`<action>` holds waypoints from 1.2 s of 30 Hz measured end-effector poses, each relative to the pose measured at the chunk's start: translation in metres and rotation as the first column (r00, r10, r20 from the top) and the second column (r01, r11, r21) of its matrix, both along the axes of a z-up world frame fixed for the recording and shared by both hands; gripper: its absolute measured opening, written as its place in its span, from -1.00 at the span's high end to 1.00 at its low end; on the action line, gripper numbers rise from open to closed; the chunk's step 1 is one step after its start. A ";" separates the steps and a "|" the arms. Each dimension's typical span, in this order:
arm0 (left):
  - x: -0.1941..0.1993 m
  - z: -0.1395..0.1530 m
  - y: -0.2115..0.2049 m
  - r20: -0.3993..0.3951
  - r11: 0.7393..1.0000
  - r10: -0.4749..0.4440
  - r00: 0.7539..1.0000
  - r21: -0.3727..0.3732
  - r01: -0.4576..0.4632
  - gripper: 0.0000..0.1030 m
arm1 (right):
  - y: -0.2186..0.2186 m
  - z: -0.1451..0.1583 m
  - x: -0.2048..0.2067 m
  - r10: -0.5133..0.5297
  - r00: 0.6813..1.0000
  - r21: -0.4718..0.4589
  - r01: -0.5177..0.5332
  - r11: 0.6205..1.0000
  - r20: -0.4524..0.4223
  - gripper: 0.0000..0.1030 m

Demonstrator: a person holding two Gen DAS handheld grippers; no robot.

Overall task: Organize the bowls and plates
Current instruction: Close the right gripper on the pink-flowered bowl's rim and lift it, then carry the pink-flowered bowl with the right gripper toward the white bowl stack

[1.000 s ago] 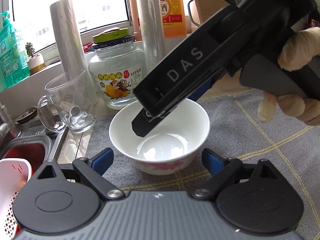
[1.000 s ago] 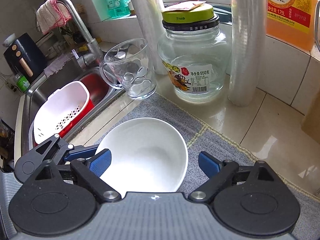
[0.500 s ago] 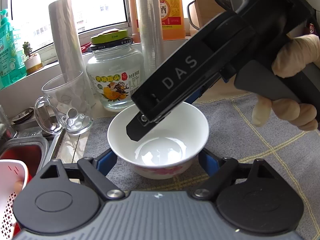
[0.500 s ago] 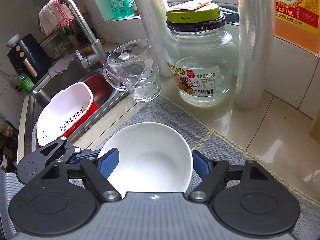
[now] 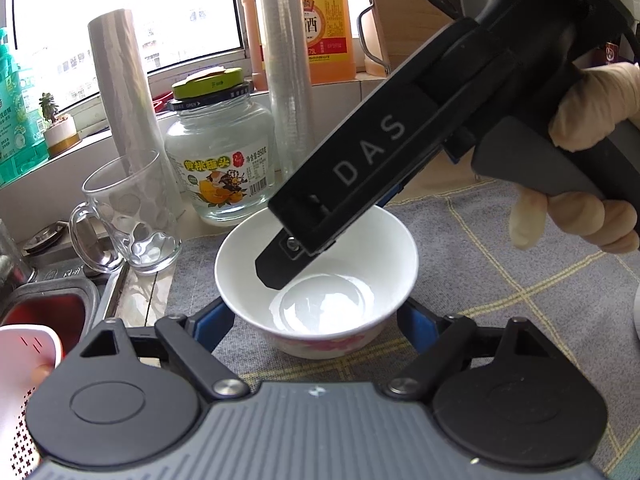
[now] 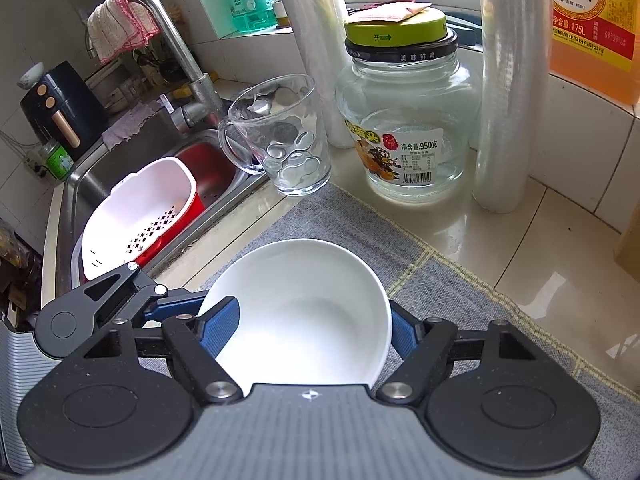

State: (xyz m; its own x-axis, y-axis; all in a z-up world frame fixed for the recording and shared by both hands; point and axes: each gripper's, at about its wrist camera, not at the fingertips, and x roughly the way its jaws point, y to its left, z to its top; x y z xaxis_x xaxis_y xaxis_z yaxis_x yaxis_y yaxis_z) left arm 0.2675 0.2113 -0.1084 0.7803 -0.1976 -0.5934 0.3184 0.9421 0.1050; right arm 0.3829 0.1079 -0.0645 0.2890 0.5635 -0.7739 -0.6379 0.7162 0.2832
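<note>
A white bowl (image 5: 320, 308) with a pink flower pattern sits on the grey checked mat (image 5: 500, 260). My left gripper (image 5: 316, 326) is shut on it, with both blue pads against its lower sides. In the right wrist view the same bowl (image 6: 304, 312) fills the space between the fingers. My right gripper (image 6: 310, 332) is shut on it, blue pads on the rim at both sides. It reaches down into the left wrist view from the upper right, held by a gloved hand (image 5: 592, 120). One of its fingers covers part of the bowl's inside.
Just behind the bowl stand a glass mug (image 6: 280, 140), a glass jar with a green lid (image 6: 404, 120), two rolls of film (image 6: 508, 100) and an orange bottle (image 5: 324, 20). To the left is the sink (image 6: 80, 184) with a white colander (image 6: 136, 216) and the tap (image 6: 176, 52).
Both grippers' jaws have closed in from standing apart from the bowl to pressing on it. The bowl and both hands stay where they were.
</note>
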 end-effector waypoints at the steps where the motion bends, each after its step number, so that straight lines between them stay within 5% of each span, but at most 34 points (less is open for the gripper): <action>1: -0.003 0.002 -0.001 -0.002 1.000 -0.004 1.000 -0.001 0.004 -0.70 | -0.001 0.002 -0.002 0.000 1.000 0.000 0.000 1.000 -0.003 -0.60; 36: -0.091 0.064 -0.066 -0.022 0.979 -0.202 0.979 -0.046 0.200 -0.71 | -0.099 0.070 -0.115 -0.114 0.993 0.020 0.113 0.993 0.027 -0.61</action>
